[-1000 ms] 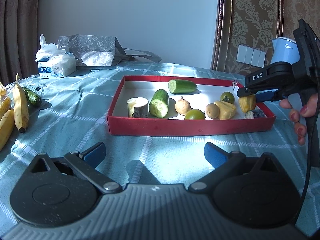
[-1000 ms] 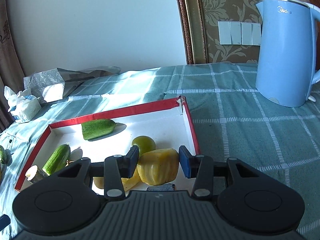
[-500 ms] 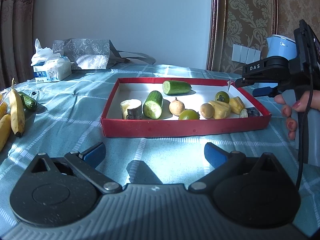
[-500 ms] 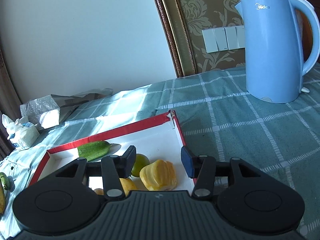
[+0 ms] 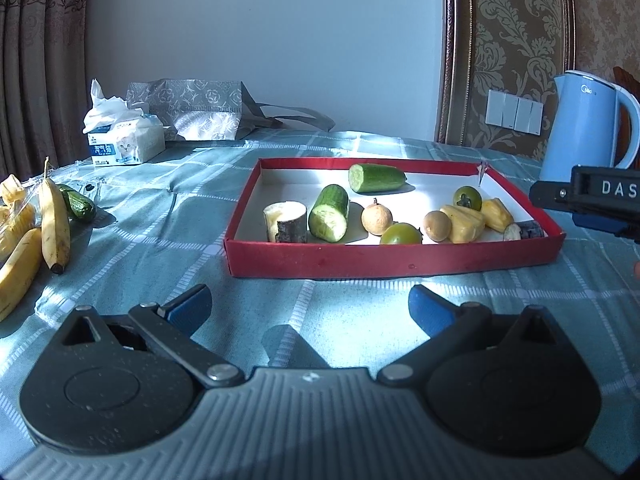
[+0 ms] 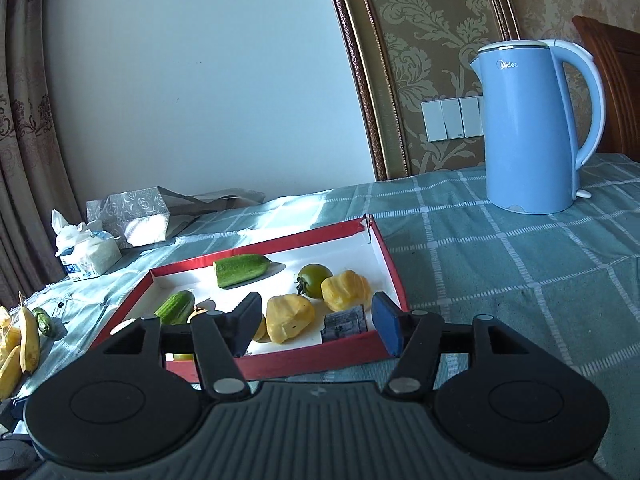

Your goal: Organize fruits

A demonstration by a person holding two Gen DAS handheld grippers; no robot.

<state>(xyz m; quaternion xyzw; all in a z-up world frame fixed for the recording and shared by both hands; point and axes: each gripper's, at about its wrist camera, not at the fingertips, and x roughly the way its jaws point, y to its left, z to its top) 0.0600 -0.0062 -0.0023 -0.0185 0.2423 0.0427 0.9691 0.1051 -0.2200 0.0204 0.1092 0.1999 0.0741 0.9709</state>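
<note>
Through my left wrist view, my left tongs [image 5: 308,306] are hovering spread wide over the bench [image 5: 360,320], which is wearing a teal checked cloth lit by a sun patch. The red tray [image 5: 394,260] is lying just ahead, holding cucumber pieces [image 5: 330,212], green tomatoes, a small brown fruit and yellow jackfruit pieces [image 5: 462,222]. Bananas [image 5: 54,224] are lying at the left edge, and a tissue pack [image 5: 124,142] and grey bag are sitting near the pale wall.

Through my right wrist view, my right tongs [image 6: 316,326] are opening with nothing between them, hanging over the tray's near right corner. A blue kettle [image 6: 532,132] is standing on the cloth before the patterned wallpaper.
</note>
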